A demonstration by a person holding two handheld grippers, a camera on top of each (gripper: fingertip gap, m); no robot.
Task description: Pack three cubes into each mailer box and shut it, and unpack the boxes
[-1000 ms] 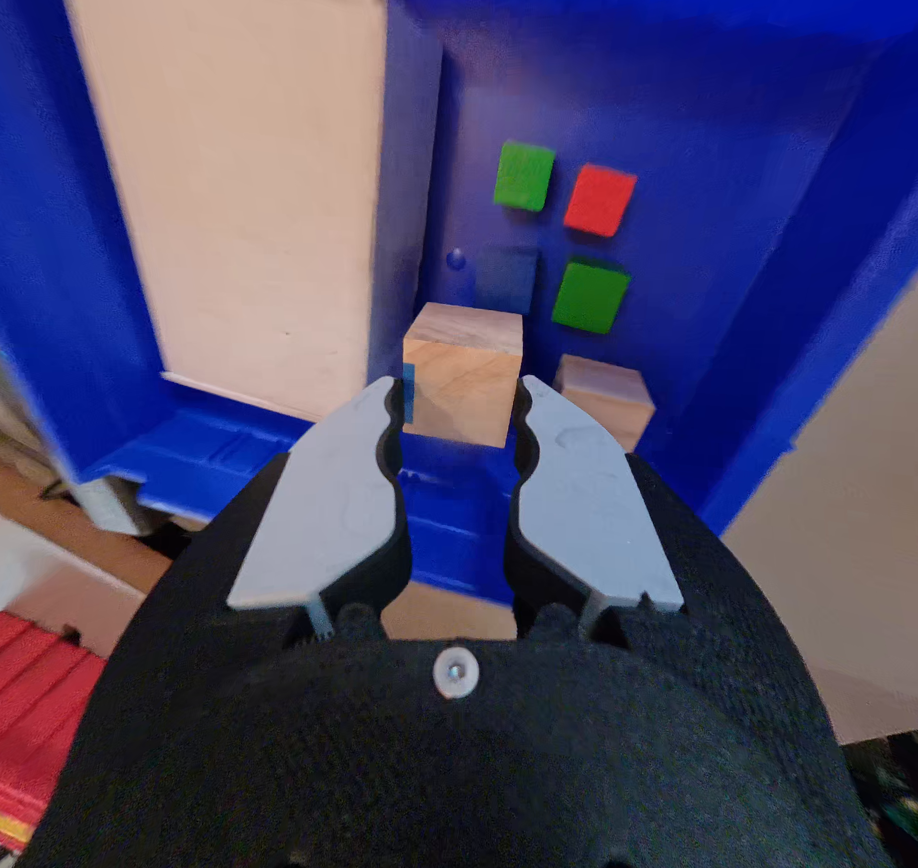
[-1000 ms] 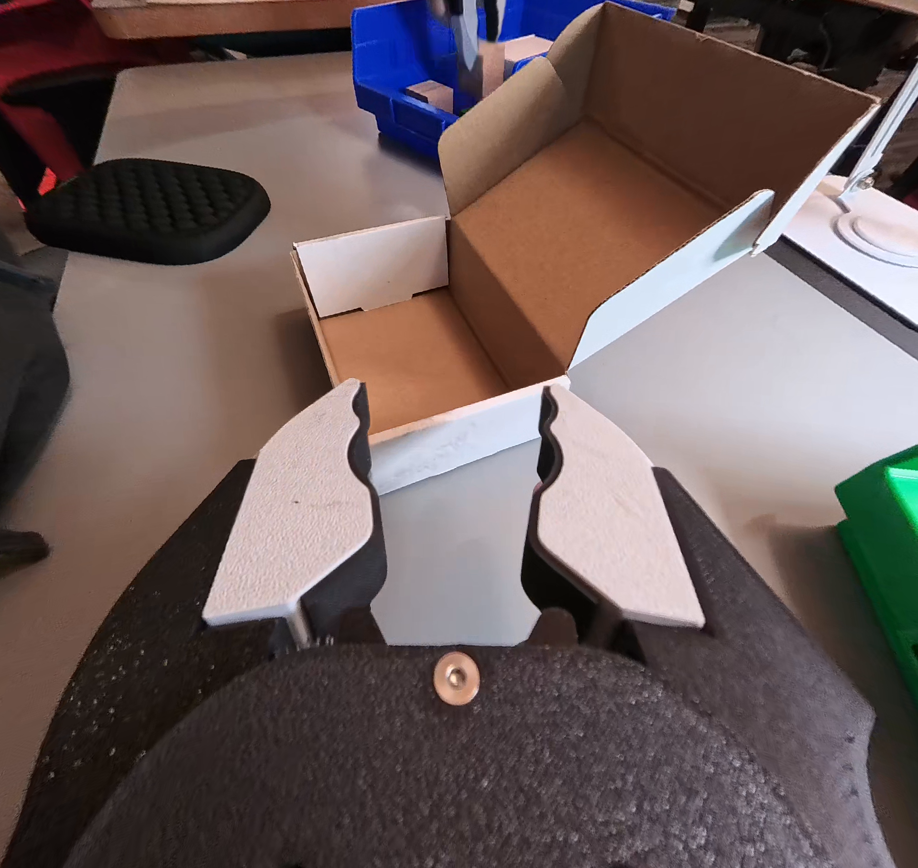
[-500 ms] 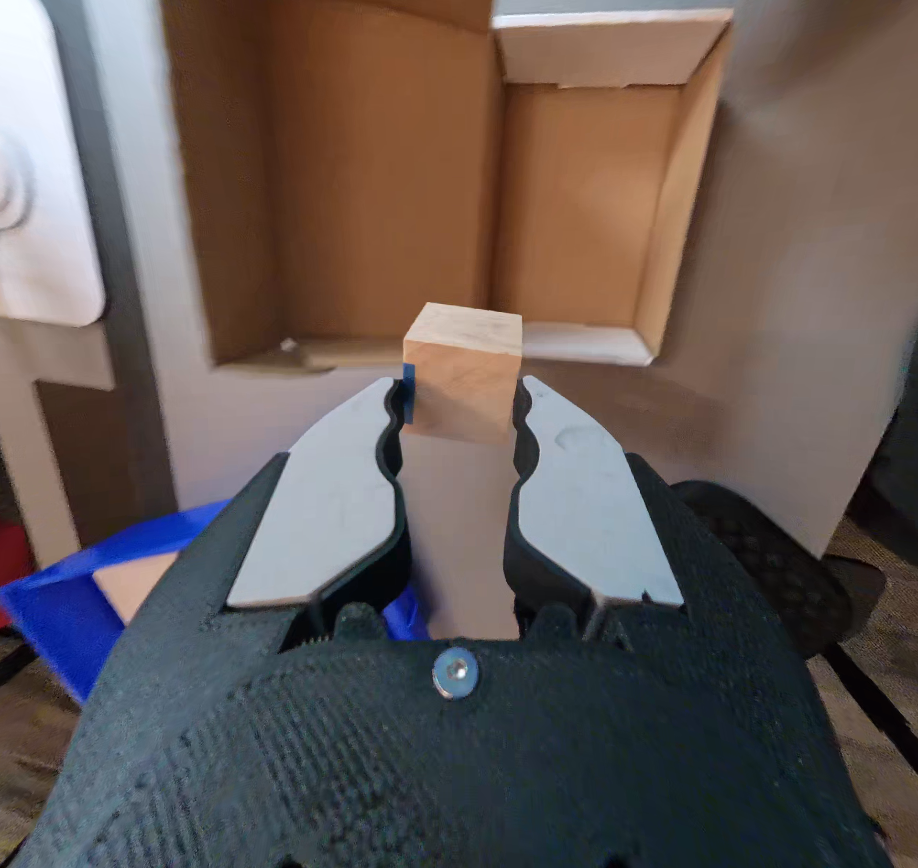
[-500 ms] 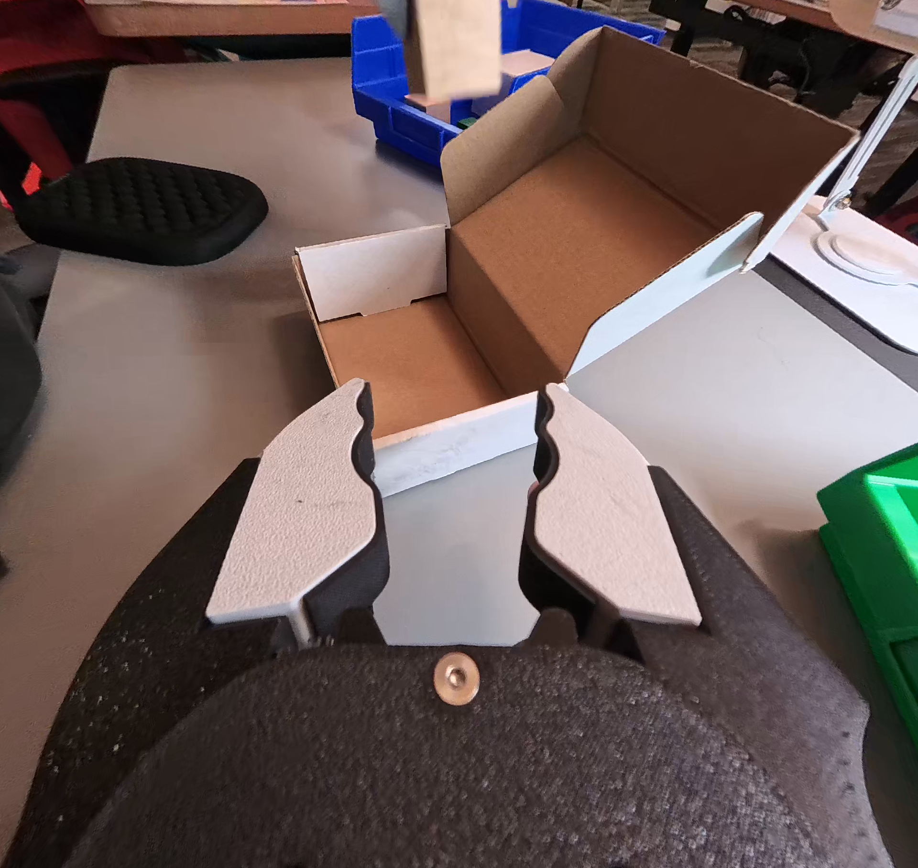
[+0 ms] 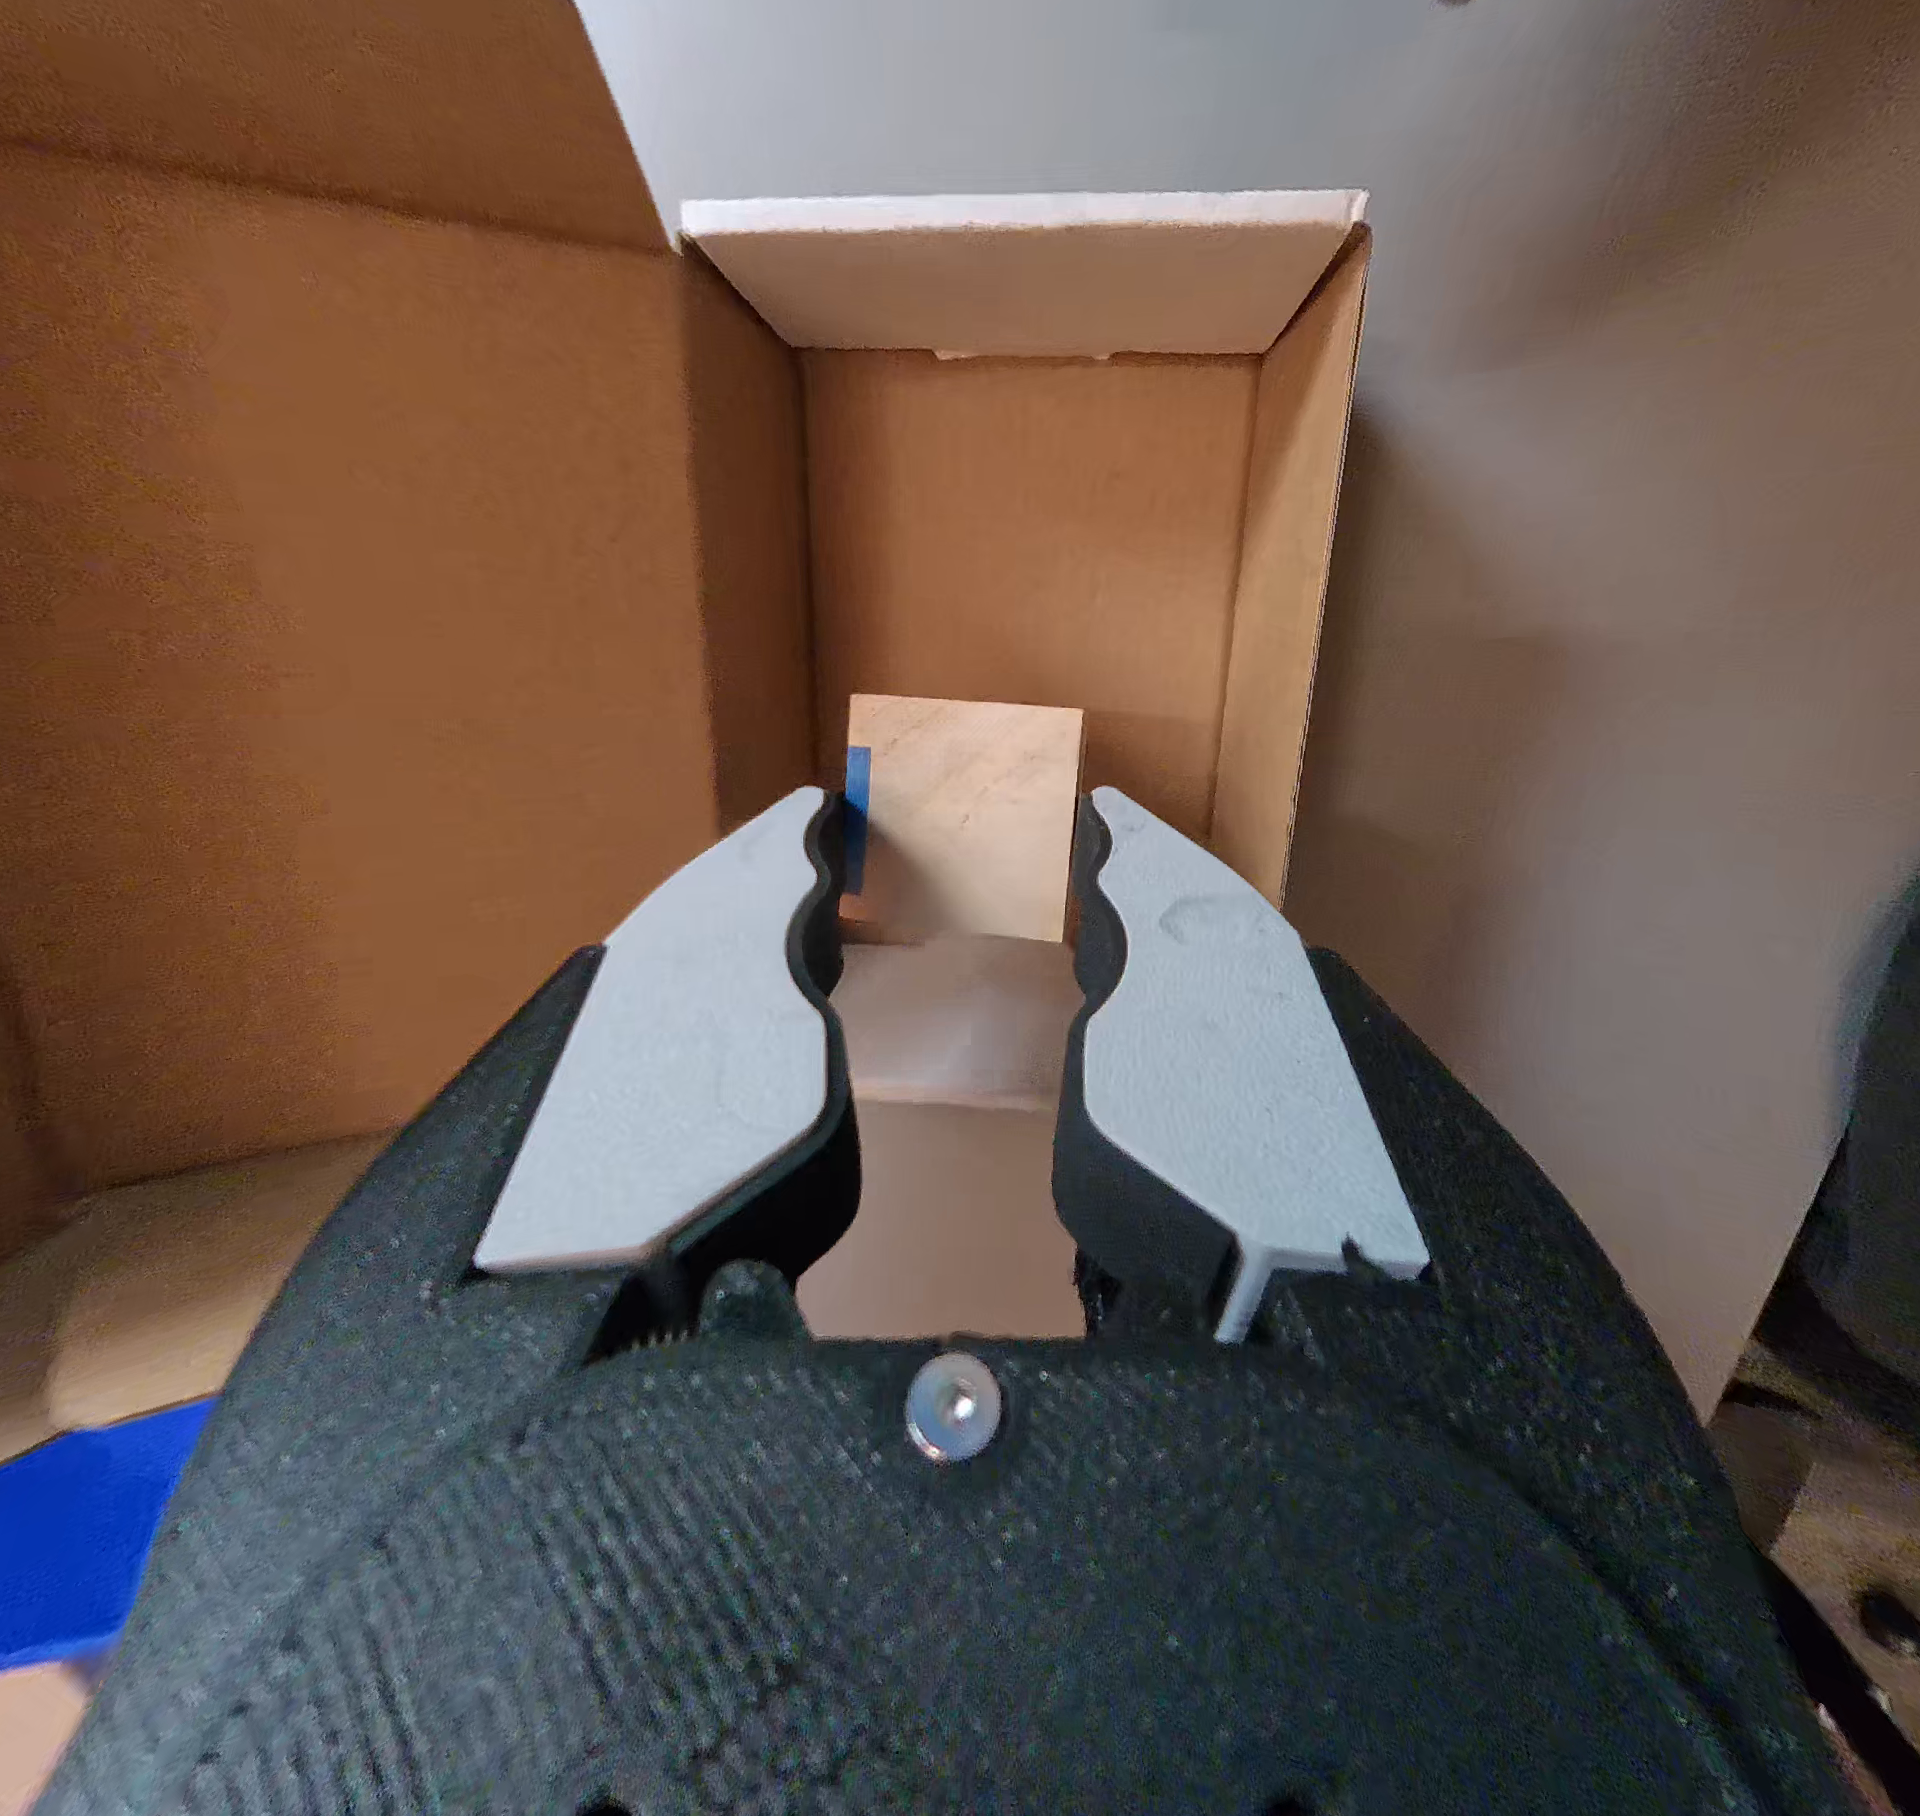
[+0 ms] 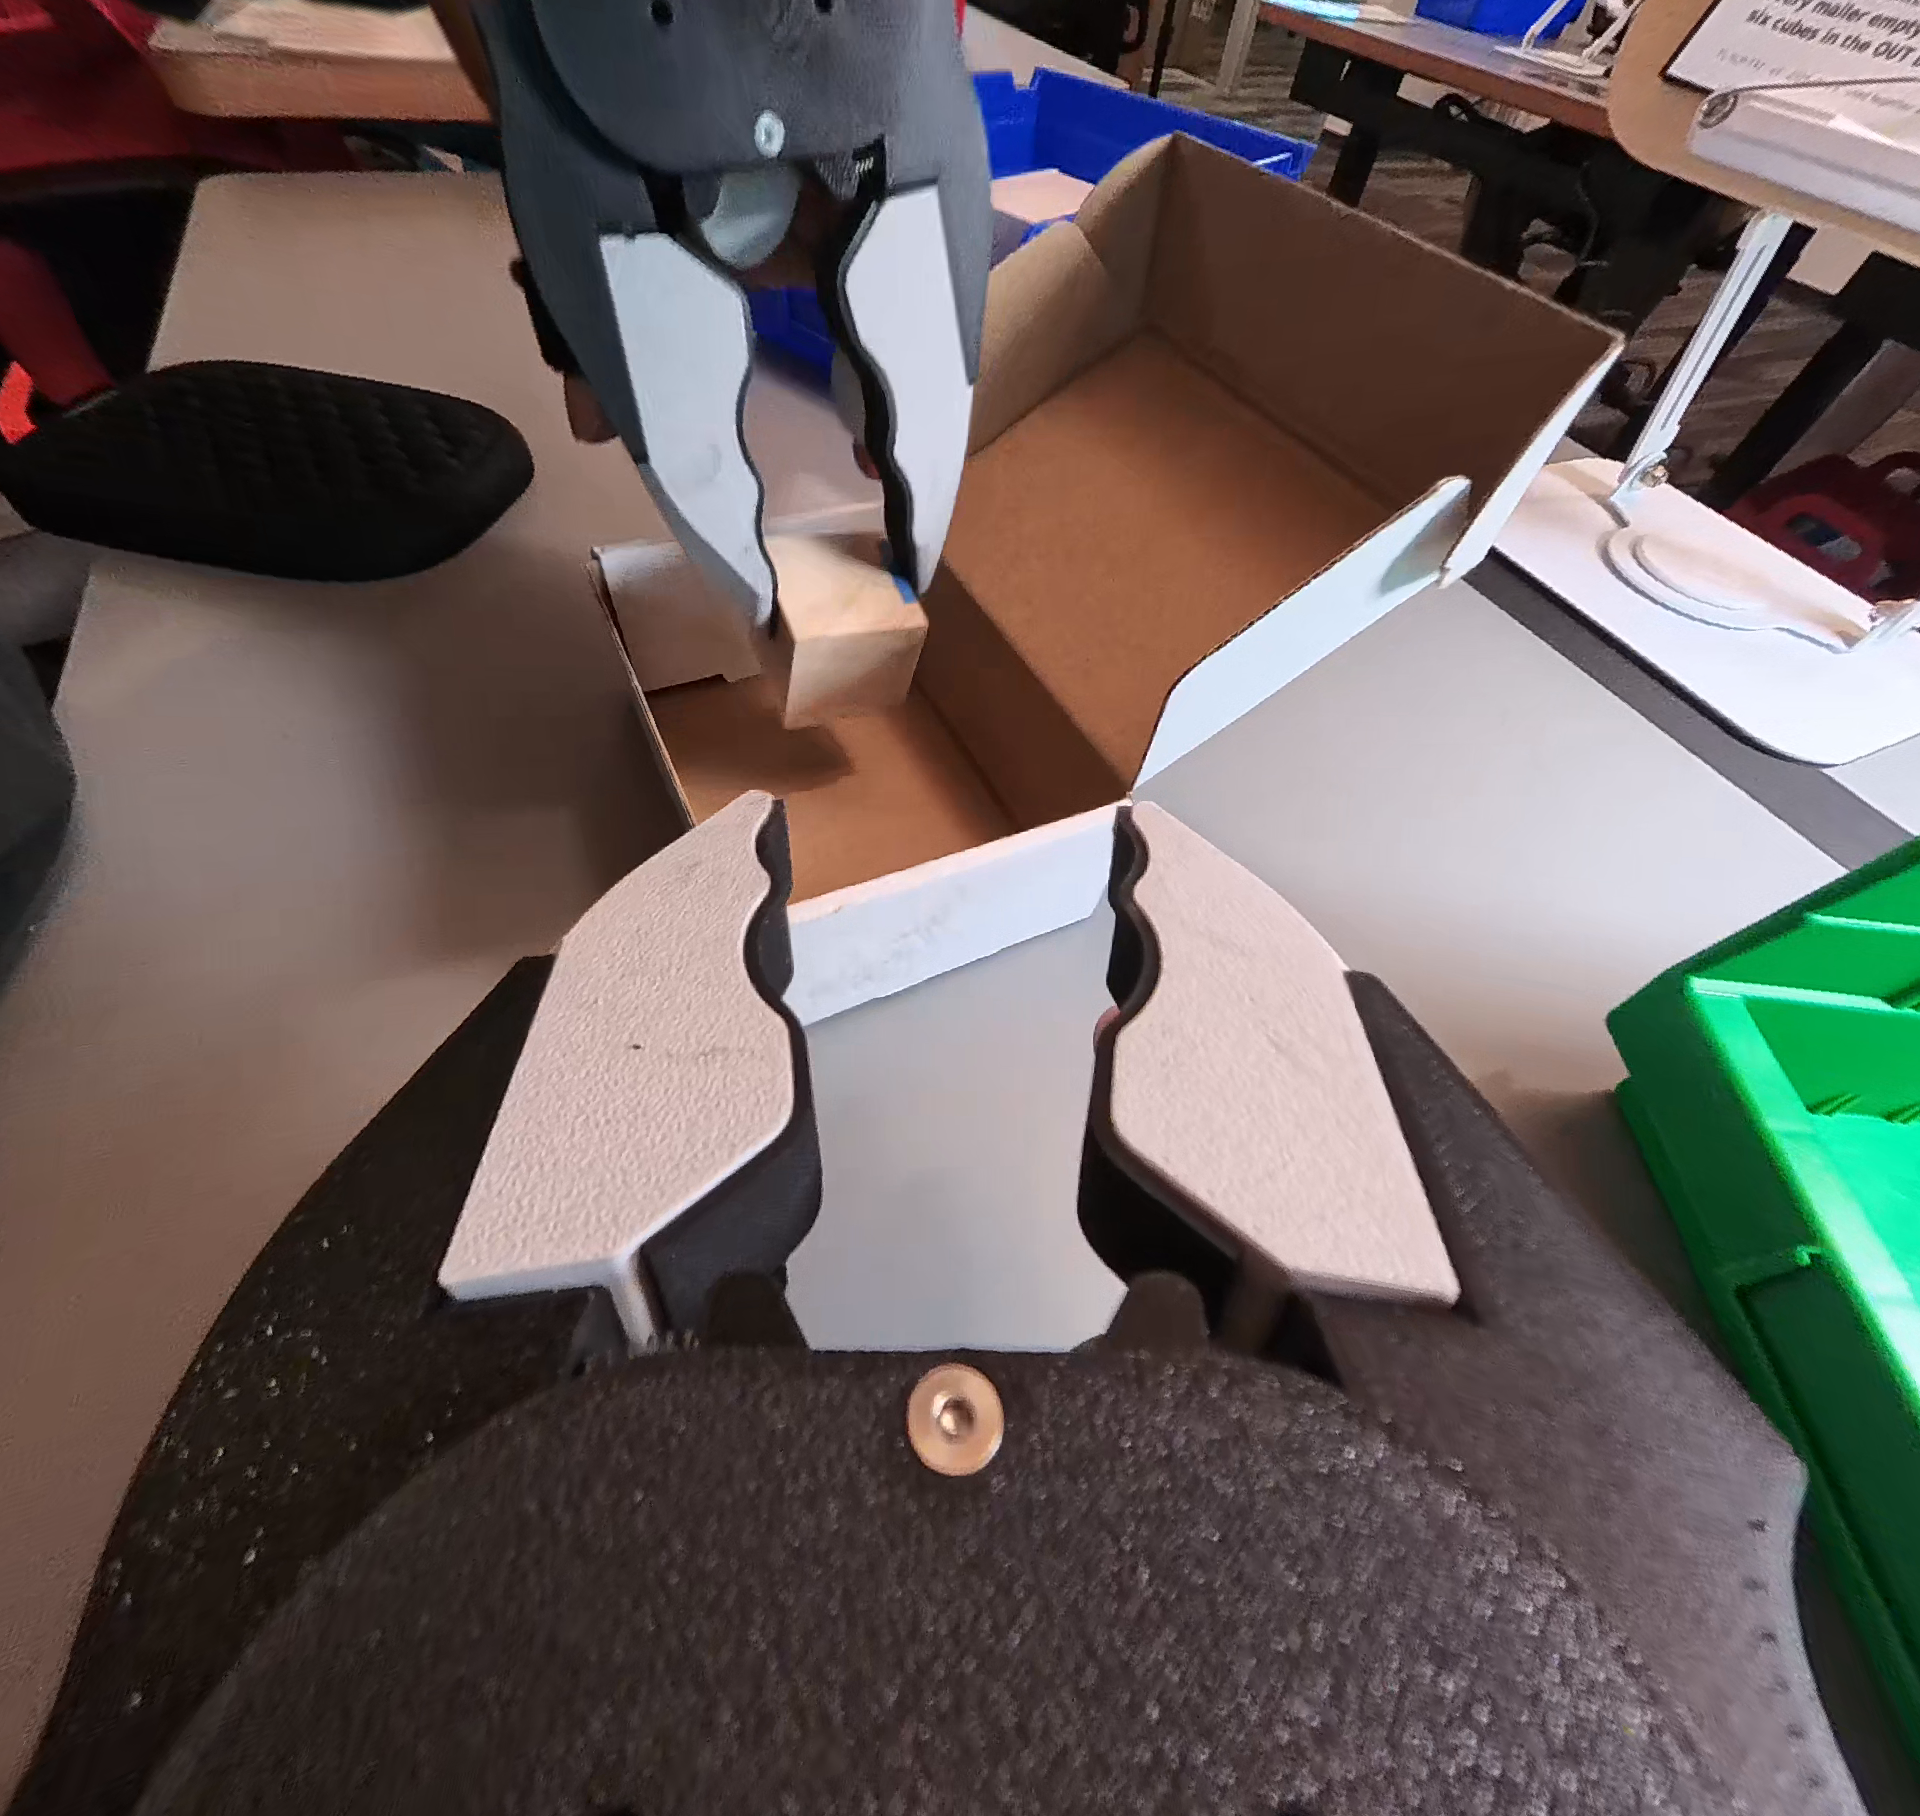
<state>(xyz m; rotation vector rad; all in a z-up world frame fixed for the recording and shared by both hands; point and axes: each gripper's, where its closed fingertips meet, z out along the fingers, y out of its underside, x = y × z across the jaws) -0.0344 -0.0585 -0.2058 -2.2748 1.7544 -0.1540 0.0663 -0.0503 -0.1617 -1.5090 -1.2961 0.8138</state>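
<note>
My left gripper (image 5: 956, 810) is shut on a wooden cube (image 5: 971, 831) that has a blue face on its left side. It holds the cube just above the floor of the open mailer box (image 5: 1029, 519), at the end nearest that gripper. In the right wrist view the left gripper (image 6: 842, 603) comes down from above with the cube (image 6: 852, 665) at the far end of the box (image 6: 935, 925). The box lid (image 6: 1195, 416) stands open to the right. My right gripper (image 6: 945, 831) is open and empty, close to the box's near white wall.
A green bin (image 6: 1818, 1091) stands at the right. A blue bin (image 6: 1122, 125) sits behind the box. A black padded seat (image 6: 260, 467) is at the left table edge. A white stand base (image 6: 1714, 603) lies far right on the grey table (image 6: 1403, 779).
My left gripper carried the cube from the blue bin across to the mailer box and lowered it inside. My right gripper stayed open and nearly still at the box's near wall.
</note>
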